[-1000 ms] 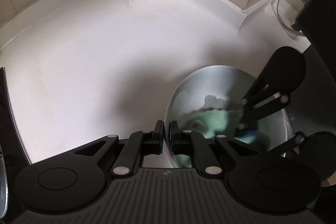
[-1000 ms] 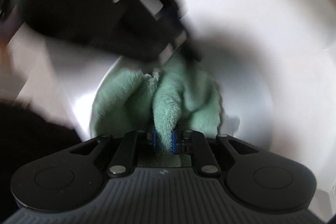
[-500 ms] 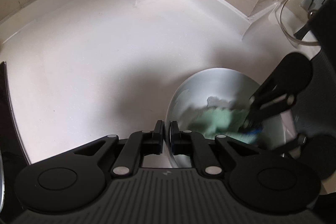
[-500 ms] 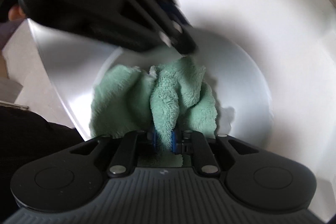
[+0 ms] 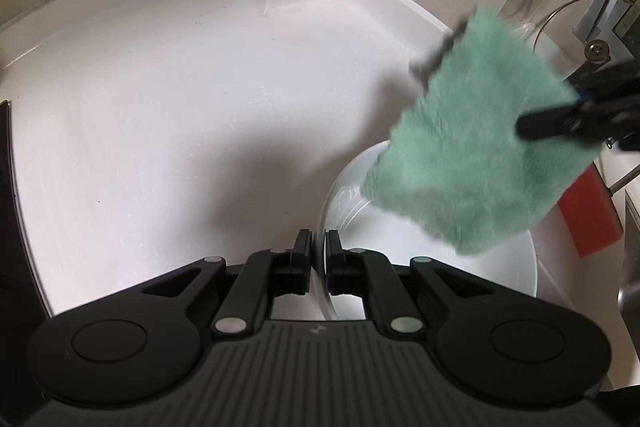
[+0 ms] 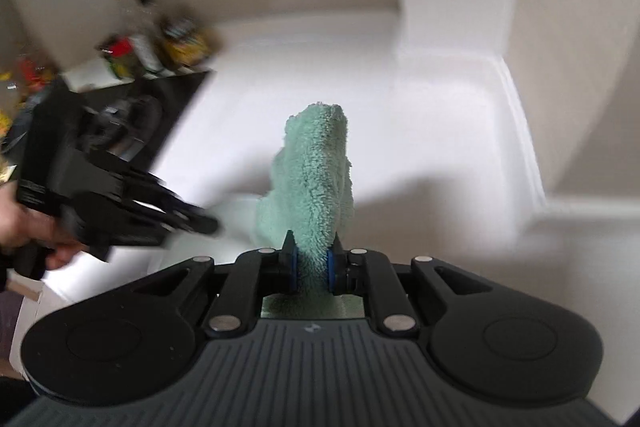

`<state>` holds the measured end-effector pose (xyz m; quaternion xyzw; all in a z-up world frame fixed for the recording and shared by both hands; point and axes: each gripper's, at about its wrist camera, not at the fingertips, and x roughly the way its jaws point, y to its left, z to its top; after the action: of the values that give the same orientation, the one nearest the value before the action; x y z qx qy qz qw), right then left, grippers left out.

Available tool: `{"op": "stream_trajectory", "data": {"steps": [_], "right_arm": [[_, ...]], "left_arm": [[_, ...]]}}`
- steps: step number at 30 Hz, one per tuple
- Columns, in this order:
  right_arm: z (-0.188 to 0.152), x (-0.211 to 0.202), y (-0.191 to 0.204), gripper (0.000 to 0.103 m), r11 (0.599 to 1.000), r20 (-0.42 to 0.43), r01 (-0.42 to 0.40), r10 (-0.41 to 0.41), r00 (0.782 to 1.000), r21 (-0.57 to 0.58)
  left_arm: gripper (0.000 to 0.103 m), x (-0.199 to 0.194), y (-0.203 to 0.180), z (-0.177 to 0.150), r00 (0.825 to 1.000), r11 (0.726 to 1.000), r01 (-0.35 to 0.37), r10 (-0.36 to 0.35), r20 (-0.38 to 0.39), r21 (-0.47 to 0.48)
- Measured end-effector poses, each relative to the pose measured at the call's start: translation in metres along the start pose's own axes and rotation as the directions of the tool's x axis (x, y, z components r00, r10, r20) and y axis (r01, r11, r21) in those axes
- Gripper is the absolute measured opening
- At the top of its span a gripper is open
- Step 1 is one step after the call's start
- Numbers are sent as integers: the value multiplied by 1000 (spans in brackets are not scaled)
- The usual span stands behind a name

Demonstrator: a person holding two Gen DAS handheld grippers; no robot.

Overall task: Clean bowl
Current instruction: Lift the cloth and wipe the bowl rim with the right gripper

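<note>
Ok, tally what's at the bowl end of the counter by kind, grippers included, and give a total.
Grippers: 2, left gripper clamped on the bowl rim, right gripper clamped on the cloth
Bowls: 1, white bowl
Cloths: 1, green cloth
Sponges: 1, orange sponge
Total: 5

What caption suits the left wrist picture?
Left hand-held gripper clamps white bowl rim; green cloth hangs above.

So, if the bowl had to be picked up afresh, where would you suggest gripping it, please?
Probably the thin rim on the near left side of the white bowl, where the left claw is pinched on it now, one finger inside and one outside. The wall there is thin and upright, and that side is away from the green cloth hanging from the right claw.
</note>
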<state>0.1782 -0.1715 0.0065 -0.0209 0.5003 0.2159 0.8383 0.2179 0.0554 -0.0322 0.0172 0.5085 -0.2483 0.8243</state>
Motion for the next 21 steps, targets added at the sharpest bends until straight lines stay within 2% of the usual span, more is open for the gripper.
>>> {"op": "stream_trajectory", "data": {"steps": [4, 6, 8, 10, 12, 15, 19, 21], "right_arm": [[-18, 29, -11, 14, 990, -55, -15, 22, 998, 137], [-21, 15, -20, 21, 986, -54, -2, 11, 998, 165], [-22, 7, -18, 27, 988, -18, -1, 3, 1000, 155], [-21, -5, -7, 27, 994, 17, 9, -11, 1000, 106], [-16, -2, 2, 28, 999, 10, 3, -3, 1000, 52], [-24, -9, 14, 28, 977, -6, 168, -170, 985, -128], [-18, -23, 26, 28, 979, 79, 140, -130, 988, -148], [-11, -22, 29, 29, 979, 71, 98, -87, 994, -177]], "left_arm": [[5, 0, -2, -1, 1000, 1000, -7, 7, 0, 3], [5, -2, -3, -2, 1000, 1000, -10, 10, -1, 3], [5, -4, -4, -3, 1000, 1000, -13, 13, -1, 4], [5, -4, -4, -2, 1000, 1000, -17, 17, -1, 6], [5, -3, -5, -2, 1000, 1000, -20, 20, 0, 10], [5, -3, -5, -3, 1000, 1000, -20, 20, -1, 8], [5, -4, -5, -5, 1000, 1000, -21, 21, 1, 5], [5, -3, -5, -4, 1000, 1000, -21, 21, 0, 5]]}}
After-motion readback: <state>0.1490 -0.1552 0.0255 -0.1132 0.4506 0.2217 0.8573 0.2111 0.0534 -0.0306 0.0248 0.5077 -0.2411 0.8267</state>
